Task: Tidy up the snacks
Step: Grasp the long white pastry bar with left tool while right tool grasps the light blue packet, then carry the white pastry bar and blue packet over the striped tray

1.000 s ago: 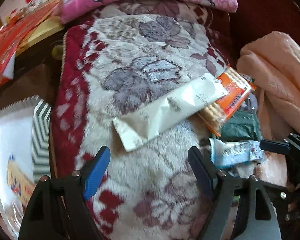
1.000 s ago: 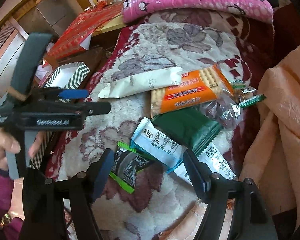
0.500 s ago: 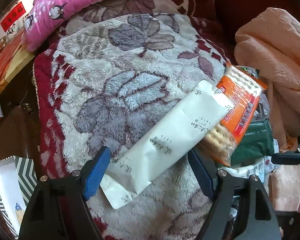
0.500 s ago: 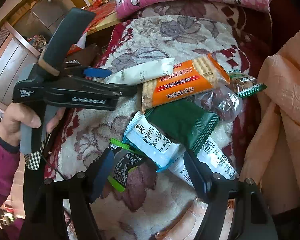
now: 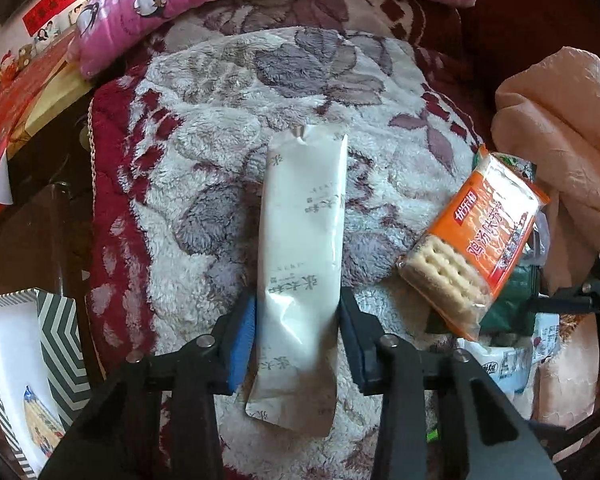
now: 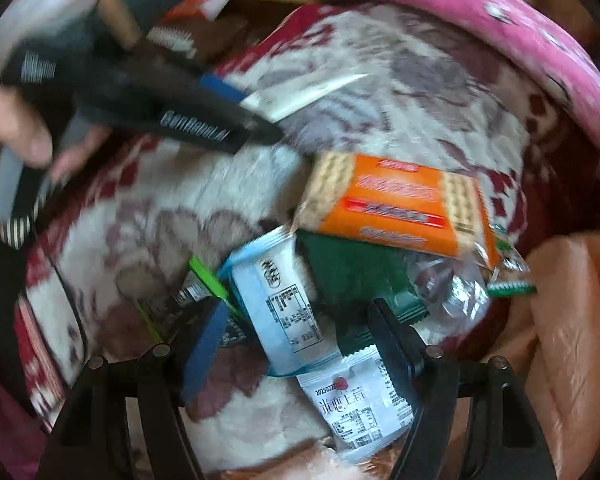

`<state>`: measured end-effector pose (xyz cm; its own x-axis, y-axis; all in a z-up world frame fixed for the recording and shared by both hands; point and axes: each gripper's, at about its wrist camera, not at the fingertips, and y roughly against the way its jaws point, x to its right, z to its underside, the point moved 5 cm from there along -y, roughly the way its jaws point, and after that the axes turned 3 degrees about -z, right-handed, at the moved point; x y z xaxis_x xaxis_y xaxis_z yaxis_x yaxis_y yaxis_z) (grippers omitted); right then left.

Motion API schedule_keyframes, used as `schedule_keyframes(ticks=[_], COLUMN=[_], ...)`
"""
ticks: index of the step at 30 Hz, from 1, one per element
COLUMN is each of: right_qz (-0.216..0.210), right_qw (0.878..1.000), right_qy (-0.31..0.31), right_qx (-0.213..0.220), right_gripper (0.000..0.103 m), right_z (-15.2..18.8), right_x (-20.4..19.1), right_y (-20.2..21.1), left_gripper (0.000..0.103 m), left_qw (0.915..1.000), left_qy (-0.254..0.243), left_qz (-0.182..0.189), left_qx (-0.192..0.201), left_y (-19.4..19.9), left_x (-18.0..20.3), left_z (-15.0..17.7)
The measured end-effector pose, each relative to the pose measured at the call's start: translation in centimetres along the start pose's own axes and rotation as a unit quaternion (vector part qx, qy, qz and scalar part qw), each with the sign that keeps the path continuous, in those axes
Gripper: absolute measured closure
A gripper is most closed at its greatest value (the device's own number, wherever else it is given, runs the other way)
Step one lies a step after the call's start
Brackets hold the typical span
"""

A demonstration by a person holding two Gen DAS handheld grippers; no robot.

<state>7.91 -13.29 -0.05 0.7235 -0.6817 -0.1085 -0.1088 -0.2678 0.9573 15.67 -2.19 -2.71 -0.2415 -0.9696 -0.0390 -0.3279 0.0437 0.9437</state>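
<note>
- Where print can be read, pale grey Chinese characters are seen repeated down the long cream packet, too faint to be made out letter by letter.
- White Chinese writing on an orange band is carried by the cracker packet, with square crackers shown through its clear ends.
- A black nutrition table and a round logo are printed on the light blue packet; a date code, a strawberry mark and large Chinese characters are printed on the white packet just below it.
- "GenRobot.AI" is lettered in white along the black body of the left tool, seen blurred in the right wrist view.
- The left tool has just been closing and its pads are pressed on both sides of the cream packet, which lies lengthwise on the flowered fleece blanket.
- The right tool is held wide open above the pile, nothing being gripped; the light blue packet and a dark green packet lie between its fingers.
- A striped box is seen at the lower left, a yellow and blue packet lying inside it.
</note>
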Motion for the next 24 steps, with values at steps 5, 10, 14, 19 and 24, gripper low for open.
schedule_keyframes(ticks=[5,10,14,19,24], right_qz=[0.001,-0.023,-0.025,-0.029,-0.036], right_qw=[0.999,1.0,0.999,0.999,0.997], right_qy=[0.039,0.004,-0.022,-0.01,-0.059], right_qx=[-0.023,0.009,0.01,-0.013,0.031], right_gripper=[0.027,0.027,0.047,0.071,0.072], right_z=[0.5,-0.4,-1.0,0.6,1.5], right_x=[-1.5,-0.9,-0.5,-1.9,-1.5], right_y=[-1.1,-0.4,-1.1,-2.0,-0.1], left_gripper=[0.044,0.04,0.041,0.067,0.07], left_qw=[0.9999,1.0,0.9999,0.9998,0.9992], left_qy=[0.003,-0.001,0.007,0.012,0.04], left_qz=[0.009,0.0,-0.005,-0.013,-0.001], left_qx=[-0.005,-0.007,-0.012,-0.011,-0.007], left_y=[-0.3,-0.4,-0.5,-0.3,0.7], left_x=[0.5,1.0,0.7,0.1,-0.8], left_z=[-0.1,-0.2,0.0,0.4,1.4])
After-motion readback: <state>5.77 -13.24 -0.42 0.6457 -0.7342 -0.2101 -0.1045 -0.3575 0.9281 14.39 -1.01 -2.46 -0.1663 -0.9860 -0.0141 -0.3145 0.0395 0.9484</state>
